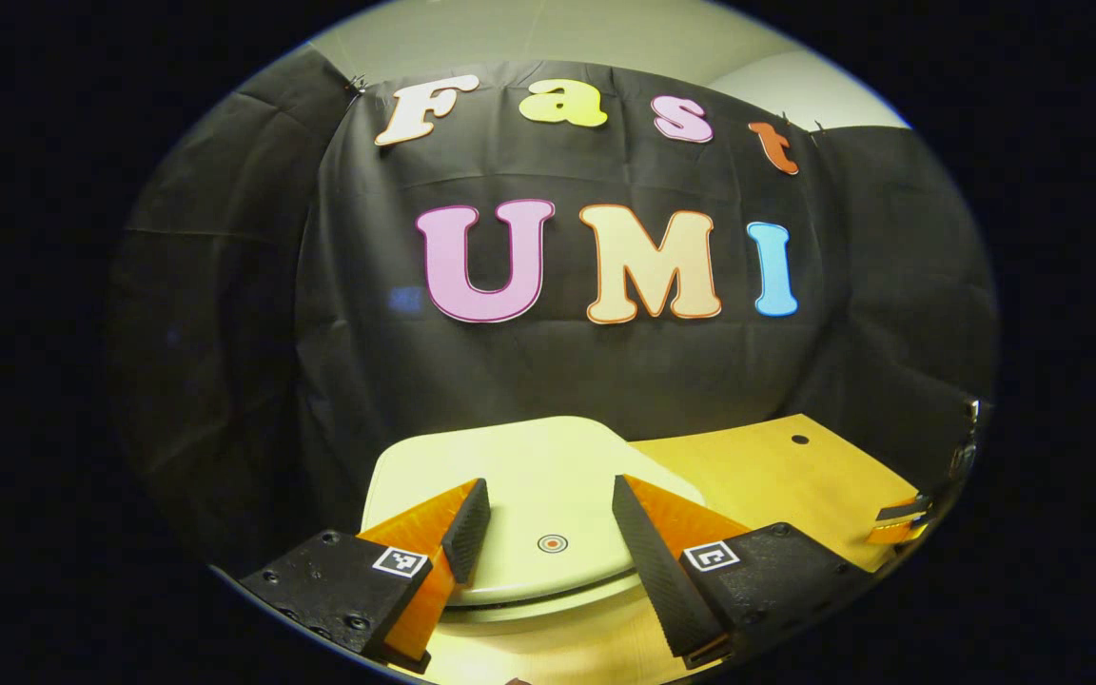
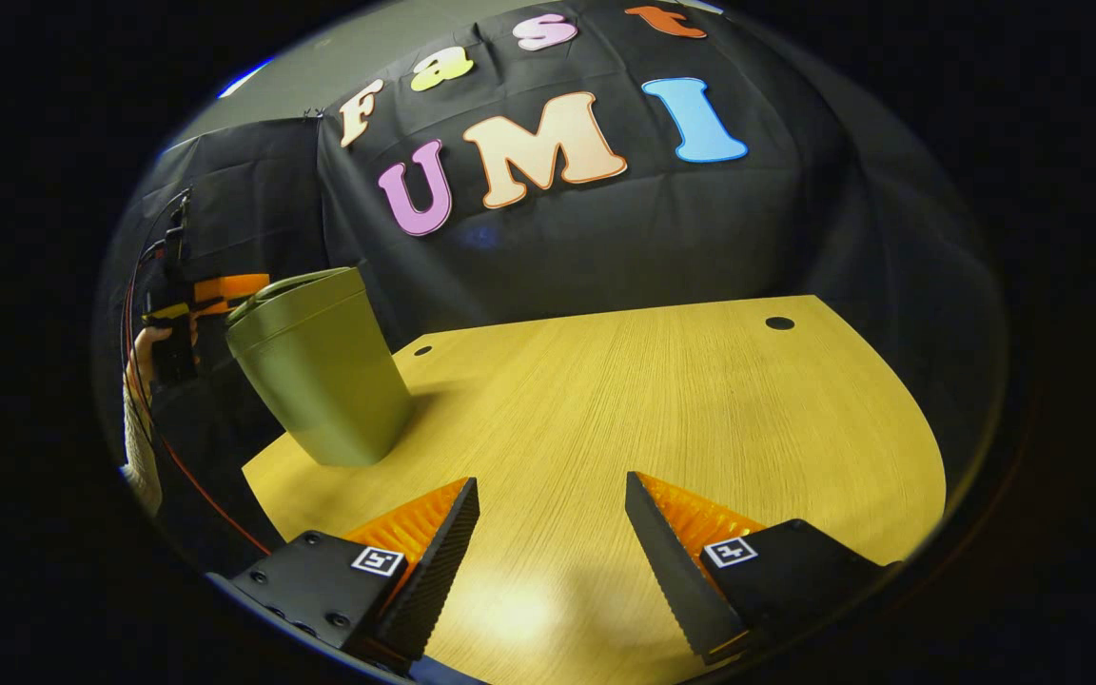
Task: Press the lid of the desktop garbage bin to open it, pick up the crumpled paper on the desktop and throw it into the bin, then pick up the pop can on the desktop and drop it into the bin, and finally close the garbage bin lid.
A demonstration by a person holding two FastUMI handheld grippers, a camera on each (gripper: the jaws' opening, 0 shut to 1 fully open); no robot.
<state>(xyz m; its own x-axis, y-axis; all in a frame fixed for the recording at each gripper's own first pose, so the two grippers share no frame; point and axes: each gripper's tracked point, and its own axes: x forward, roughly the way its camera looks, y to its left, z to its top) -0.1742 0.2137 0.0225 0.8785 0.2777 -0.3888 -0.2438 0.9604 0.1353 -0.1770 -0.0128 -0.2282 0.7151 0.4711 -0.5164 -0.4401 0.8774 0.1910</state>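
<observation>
Left gripper view: spread left tool (image 1: 548, 533) above closed bin lid (image 1: 529, 495).

Bare desktop (image 2: 662, 400) ahead of the right tongs (image 2: 553, 533), only the closed bin (image 2: 320, 381) at far left

No legible wording; the bin lid (image 1: 548, 461) bears what seems a small ringed target mark (image 1: 553, 543).
</observation>
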